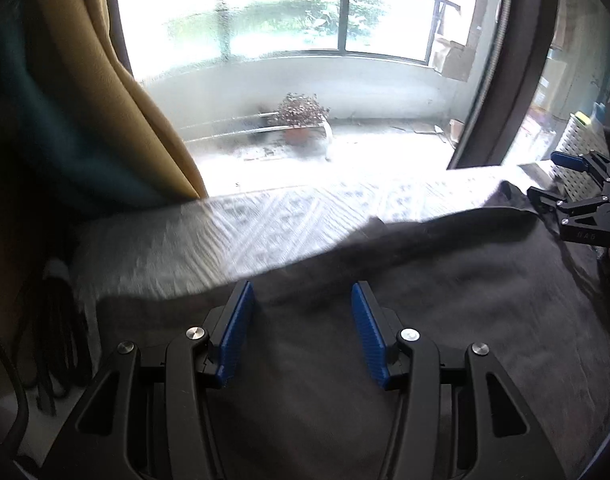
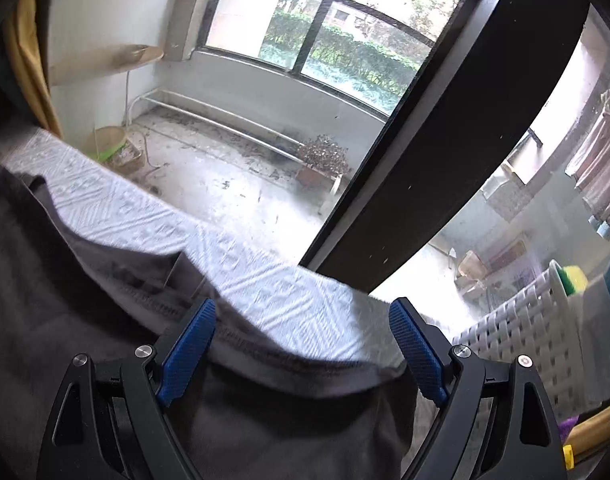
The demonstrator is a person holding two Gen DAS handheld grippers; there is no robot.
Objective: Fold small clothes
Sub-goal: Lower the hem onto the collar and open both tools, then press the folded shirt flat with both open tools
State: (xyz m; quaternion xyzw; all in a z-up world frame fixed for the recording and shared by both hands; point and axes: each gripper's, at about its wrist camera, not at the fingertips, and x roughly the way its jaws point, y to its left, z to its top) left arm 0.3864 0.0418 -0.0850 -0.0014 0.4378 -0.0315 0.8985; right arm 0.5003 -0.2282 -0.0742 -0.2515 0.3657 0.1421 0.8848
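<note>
Much of the dark grey garment (image 1: 385, 320) runs under the gripper bodies and off the bottom edge in both views, so its full outline cannot be made out, nor what kind of clothing it is. Motion blur smears the cloth's far edge in the left wrist view, and the window glare washes out the balcony floor behind.

The garment lies spread on a white cloth with a woven diamond pattern (image 1: 289, 220), filling the lower half of each frame; in the right wrist view its hemmed edge (image 2: 265, 356) crosses the middle just ahead of the fingers.

Beyond the surface is a glazed balcony with a potted plant (image 1: 301, 114) on a bare floor. A yellow curtain (image 1: 117, 80) hangs at the upper left of the left view, and a dark window frame (image 2: 445, 128) slants across the right view. A white woven basket (image 2: 517, 332) sits at the lower right there.

The left gripper (image 1: 303, 296) hangs low over the garment, blue pads spread apart — nothing between them. The right gripper (image 2: 303, 312) is likewise released, fingers wide on either side of the hem; in the left view it enters from the right edge of the frame, near the garment's far corner.
</note>
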